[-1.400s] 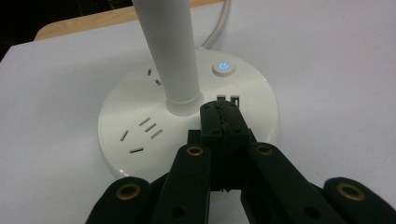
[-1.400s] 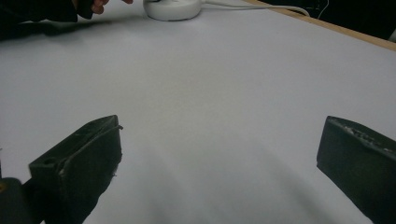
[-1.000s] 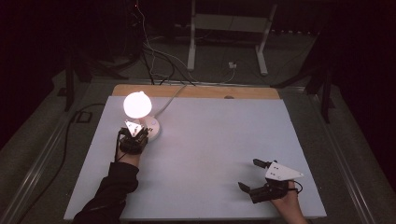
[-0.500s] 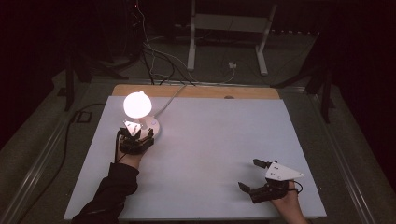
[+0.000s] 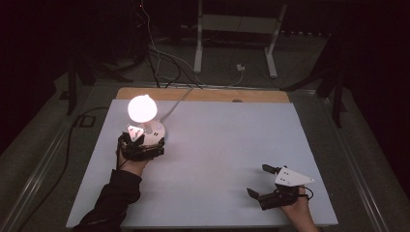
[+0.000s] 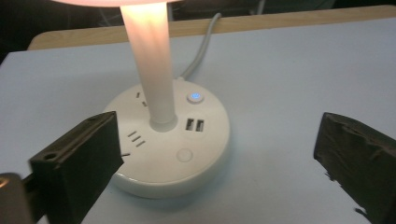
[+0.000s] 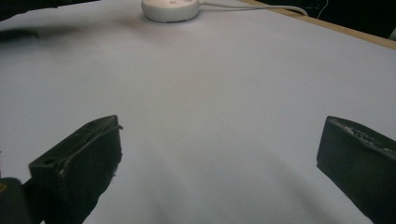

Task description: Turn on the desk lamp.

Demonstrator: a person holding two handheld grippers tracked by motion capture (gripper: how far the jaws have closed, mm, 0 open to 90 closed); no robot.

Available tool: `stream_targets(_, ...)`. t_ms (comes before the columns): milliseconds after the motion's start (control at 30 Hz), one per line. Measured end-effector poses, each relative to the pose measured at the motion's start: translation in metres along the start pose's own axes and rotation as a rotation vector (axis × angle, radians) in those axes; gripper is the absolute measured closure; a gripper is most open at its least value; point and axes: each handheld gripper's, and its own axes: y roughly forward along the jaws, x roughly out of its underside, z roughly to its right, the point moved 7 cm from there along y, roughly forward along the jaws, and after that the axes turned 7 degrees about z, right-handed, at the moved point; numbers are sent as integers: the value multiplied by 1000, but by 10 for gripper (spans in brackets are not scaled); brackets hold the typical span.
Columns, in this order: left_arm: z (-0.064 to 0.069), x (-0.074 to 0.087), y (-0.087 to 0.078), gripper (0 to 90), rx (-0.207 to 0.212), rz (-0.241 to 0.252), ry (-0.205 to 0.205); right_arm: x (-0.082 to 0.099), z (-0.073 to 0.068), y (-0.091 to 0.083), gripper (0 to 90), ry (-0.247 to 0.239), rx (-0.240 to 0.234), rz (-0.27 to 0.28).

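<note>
A small white desk lamp stands at the table's left, its round bulb glowing. Its round white base carries a lit blue button, two USB ports, a second round button and sockets. My left gripper sits just in front of the base, jaws open wide with the base's near edge between them, touching nothing. My right gripper rests open near the table's front right, nothing between its jaws. In the right gripper view the lamp base lies far off.
A white cable runs from the lamp base over the table's wooden back edge. The table top is a pale sheet. Beyond it are dark floor, loose cables and a white stand.
My left gripper has edged slightly back from the lamp base toward the person. The right gripper has stayed put.
</note>
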Motion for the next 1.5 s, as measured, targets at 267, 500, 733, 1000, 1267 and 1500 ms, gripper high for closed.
stream_targets(267, -2, -2, -12, 3, 55, -6, -1, -1, -2, 0, 0, -5, -1, 0)
stream_targets(500, -4, 2, -23, 3, 98, -20, -10, 0, -2, 1, 0, -3, -4, -2)
stream_targets(733, -6, 12, -34, 3, 135, -37, -8, 0, -1, 1, 0, 5, -1, -3)
stream_targets(1000, -6, 30, -50, 3, 186, -64, 18, 1, -1, 2, 0, -1, 1, -9)
stream_targets(1267, -7, 47, -61, 3, 253, -92, 40, 0, -1, 1, 0, -1, 0, -7)
stream_targets(1500, -3, 63, -62, 3, 344, -152, 98, 1, -2, 2, 0, 3, 0, -10)
